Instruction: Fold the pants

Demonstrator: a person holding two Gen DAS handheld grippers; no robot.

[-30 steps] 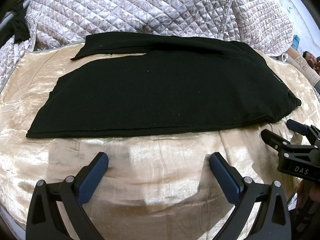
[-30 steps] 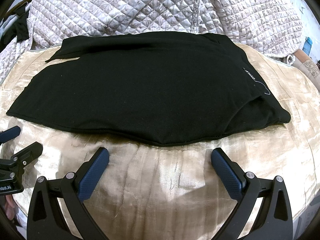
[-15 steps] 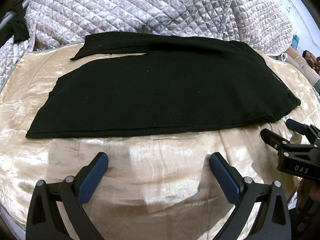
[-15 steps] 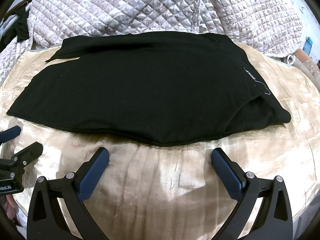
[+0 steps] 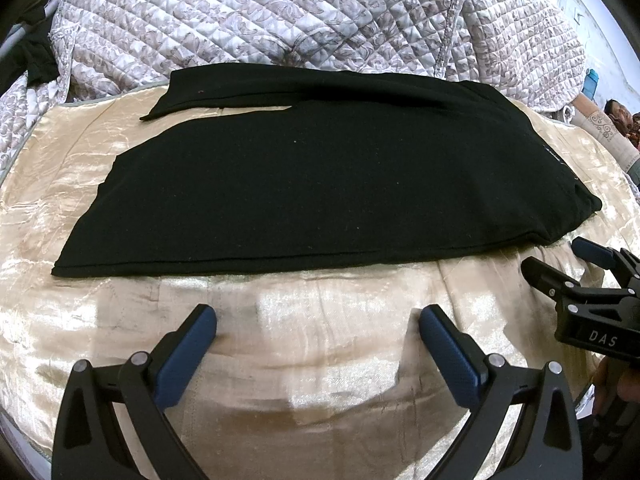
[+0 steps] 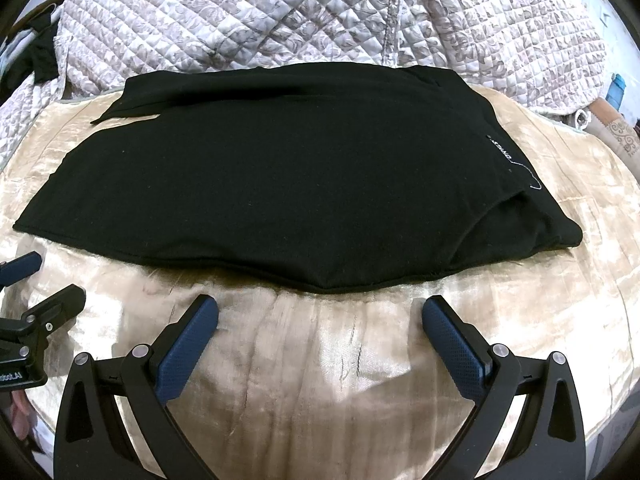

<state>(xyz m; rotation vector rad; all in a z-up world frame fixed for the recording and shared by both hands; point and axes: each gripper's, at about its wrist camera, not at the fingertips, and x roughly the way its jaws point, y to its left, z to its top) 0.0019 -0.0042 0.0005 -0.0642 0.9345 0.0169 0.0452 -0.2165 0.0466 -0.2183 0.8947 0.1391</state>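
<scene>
Down at the bottom of the left wrist view, the left gripper (image 5: 316,326) has its two blue-padded fingers (image 5: 186,354) spread wide apart with nothing between them, poised above bare golden satin cloth (image 5: 320,380). Likewise, the right gripper (image 6: 320,318) shows its blue pads (image 6: 454,346) splayed wide and empty, tips pointing at the near hem of the pants (image 6: 280,184) without touching it. Each tool shows up in the other's camera: the right gripper appears at the right edge of the left view, jaws parted, just beside the waist corner of the pants (image 5: 320,184), and the left gripper sits at the left edge of the right view, near the leg end. The black pants lie flat across the satin cloth, waistband toward the right and legs running left. One leg lies over most of the other; the far leg peeks out along the back edge, with a thin wedge of gold cloth showing between the two near the cuffs. A small label with white lettering (image 6: 502,150) sits near the waistband, and a loose white thread curls just past it. Behind the pants, a quilted gray and white blanket (image 5: 320,16) rises in a heap. A dark garment (image 5: 38,60) hangs at the far left edge.
</scene>
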